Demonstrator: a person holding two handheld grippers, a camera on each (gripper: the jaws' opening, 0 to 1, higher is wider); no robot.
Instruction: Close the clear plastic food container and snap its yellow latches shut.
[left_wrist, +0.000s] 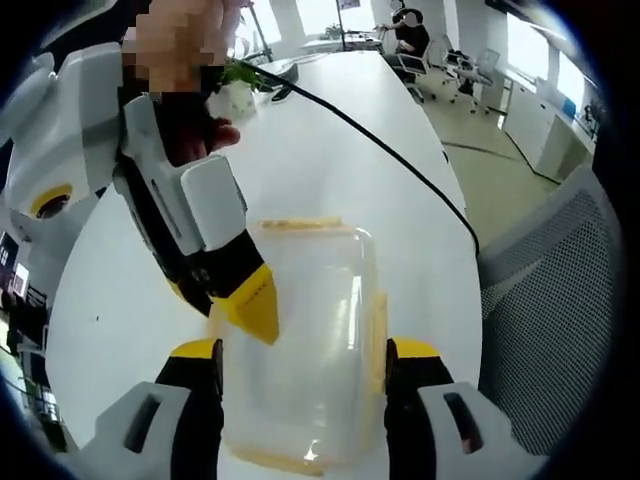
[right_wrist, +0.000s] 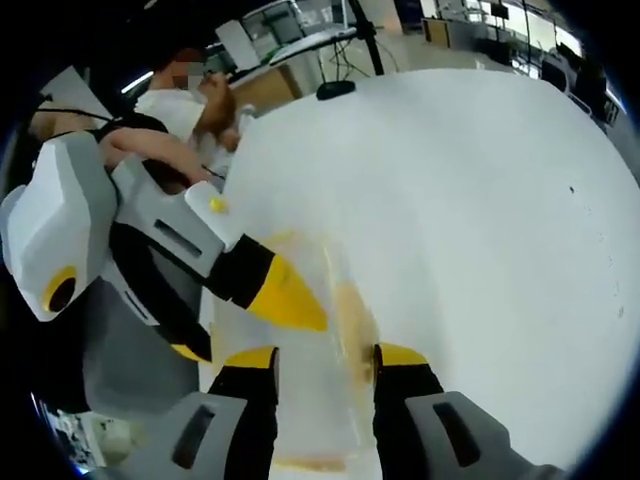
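My left claw (left_wrist: 303, 365) stood wide open, its two black, yellow-tipped jaws rising on either side of the clear plastic food container (left_wrist: 305, 345), which lay between them on the white bench (left_wrist: 330, 170). Whether the jaws actually touched its walls I could not tell. A yellow latch (left_wrist: 300, 224) ran along the container's far edge, and another yellow latch (left_wrist: 379, 330) showed on its right side, just beside my right-hand jaw.

My right claw (left_wrist: 250, 305) reached in from the upper left of the left gripper view, angled downward, its yellow tip at the container's left rim. A hand (left_wrist: 195, 130) gripped its white and grey body from behind. A black cable (left_wrist: 400, 160) trailed across the bench toward a grey mesh chair (right_wrist: 130, 370) at the edge, and a seated person (left_wrist: 408, 35) worked at the far end of the room.

In the right gripper view, my right claw (right_wrist: 325, 365) was likewise spread open, the container (right_wrist: 320, 310) lying between its jaws with a yellow latch (right_wrist: 352, 320) close to the right-hand one; contact could not be made out. My left claw (right_wrist: 285, 295) slanted in from the left there, its yellow tip resting over the container's near edge, with a hand (right_wrist: 140, 150) wrapped around its housing.
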